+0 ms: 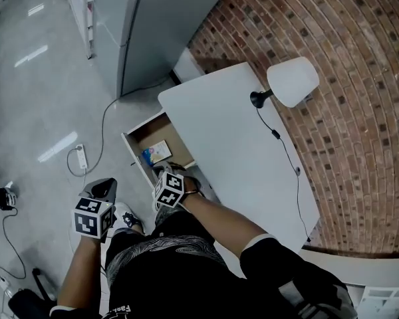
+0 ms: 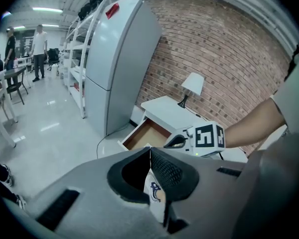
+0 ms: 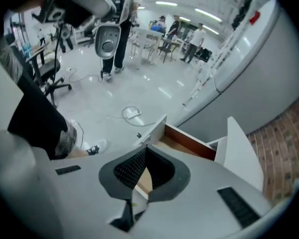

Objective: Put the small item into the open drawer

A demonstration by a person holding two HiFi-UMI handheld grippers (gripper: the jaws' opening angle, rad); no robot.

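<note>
Already in the drawer (image 1: 151,132), small packet (image 1: 157,153) just beyond clenched, empty right gripper (image 1: 175,170); left gripper (image 2: 150,151) grasping a card (image 2: 155,195).

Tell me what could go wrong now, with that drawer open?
1. The open drawer sticks out by the person's legs; they might bump it.
2. The right hand-held gripper, shut and empty, hangs close to the drawer's front and could knock it.
3. A cable and power strip lie on the floor nearby: maybe a trip.
</note>
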